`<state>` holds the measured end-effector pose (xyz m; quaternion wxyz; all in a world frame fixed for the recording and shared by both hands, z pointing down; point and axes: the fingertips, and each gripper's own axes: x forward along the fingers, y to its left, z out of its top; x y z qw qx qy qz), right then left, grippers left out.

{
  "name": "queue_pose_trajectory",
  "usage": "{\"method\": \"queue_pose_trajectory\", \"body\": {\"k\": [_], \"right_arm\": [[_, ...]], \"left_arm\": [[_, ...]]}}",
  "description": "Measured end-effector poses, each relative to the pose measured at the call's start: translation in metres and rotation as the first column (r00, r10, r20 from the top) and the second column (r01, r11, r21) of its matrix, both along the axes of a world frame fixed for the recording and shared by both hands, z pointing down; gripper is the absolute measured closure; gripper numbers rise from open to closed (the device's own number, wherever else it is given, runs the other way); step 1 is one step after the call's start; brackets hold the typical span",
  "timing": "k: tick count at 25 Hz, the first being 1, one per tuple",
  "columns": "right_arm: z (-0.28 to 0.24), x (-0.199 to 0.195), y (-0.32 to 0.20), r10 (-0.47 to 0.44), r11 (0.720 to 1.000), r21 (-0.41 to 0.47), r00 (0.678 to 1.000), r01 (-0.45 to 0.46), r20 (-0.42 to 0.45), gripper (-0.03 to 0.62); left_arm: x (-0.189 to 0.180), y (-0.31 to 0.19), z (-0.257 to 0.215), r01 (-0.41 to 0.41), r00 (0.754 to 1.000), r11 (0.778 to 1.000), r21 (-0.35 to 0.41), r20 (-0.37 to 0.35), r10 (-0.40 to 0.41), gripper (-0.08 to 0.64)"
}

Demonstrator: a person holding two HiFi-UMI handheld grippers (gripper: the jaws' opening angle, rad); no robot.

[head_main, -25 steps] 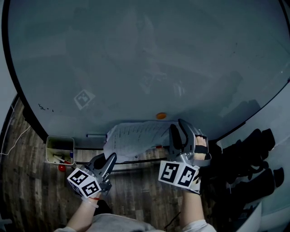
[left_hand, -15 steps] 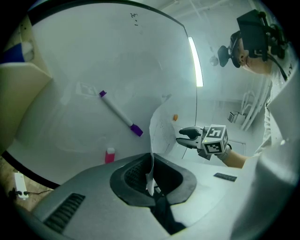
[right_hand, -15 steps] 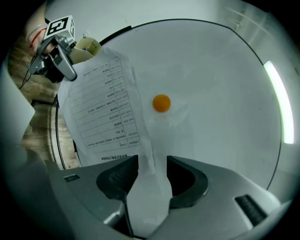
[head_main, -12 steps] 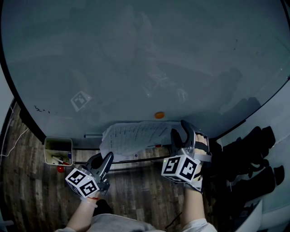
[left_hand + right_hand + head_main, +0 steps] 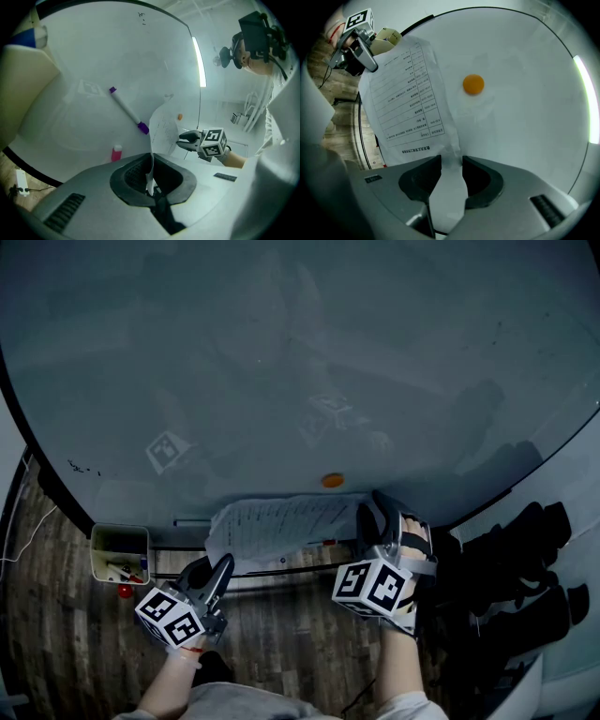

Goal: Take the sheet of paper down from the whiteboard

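The printed sheet of paper (image 5: 281,524) hangs loose in front of the lower whiteboard (image 5: 281,352), just below an orange round magnet (image 5: 332,480). My left gripper (image 5: 223,568) is shut on the sheet's left edge; in the left gripper view the paper's (image 5: 161,131) thin edge is pinched between the jaws of the left gripper (image 5: 151,174). My right gripper (image 5: 375,508) is at the sheet's right end. Its jaws have just been closing and still stand apart, with a corner of the paper (image 5: 408,93) lying in the gap of the right gripper (image 5: 451,164). The magnet (image 5: 473,84) sits beside the sheet.
A purple-capped marker (image 5: 126,110) and a small pink object (image 5: 116,153) stick to the board. A box of pens (image 5: 120,552) hangs at the board's lower left, over the wooden floor (image 5: 56,634). Dark furniture (image 5: 525,559) stands at the right. A square marker (image 5: 169,448) is on the board.
My right gripper has sunk a little at the paper's right end. The left gripper has kept its hold, and the sheet hangs a little flatter between the two.
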<state>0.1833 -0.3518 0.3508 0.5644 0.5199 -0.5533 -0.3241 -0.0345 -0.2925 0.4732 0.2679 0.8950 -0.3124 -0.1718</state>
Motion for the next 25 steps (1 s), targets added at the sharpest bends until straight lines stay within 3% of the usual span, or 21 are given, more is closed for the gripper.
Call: {"method": "queue_pose_trajectory", "body": {"k": [4,8,25], "right_arm": [[0.014,-0.002,0.001,0.001,1.000,-0.020,1.000,-0.001,0.003,0.449],[0.018,-0.005,0.003,-0.002,1.000,-0.015,1.000,0.002,0.003,0.540],[0.006,0.003,0.055,-0.049,0.999,0.015,0.997,0.048,0.057,0.560]], "left_arm": [[0.000,0.000,0.003,0.004,1.000,1.000,-0.008,0.000,-0.004,0.545],[0.001,0.001,0.003,0.004,1.000,1.000,-0.007,-0.001,-0.004,0.545],[0.014,0.047,-0.008,0.019,1.000,1.000,0.020,0.012,-0.020,0.545]]}}
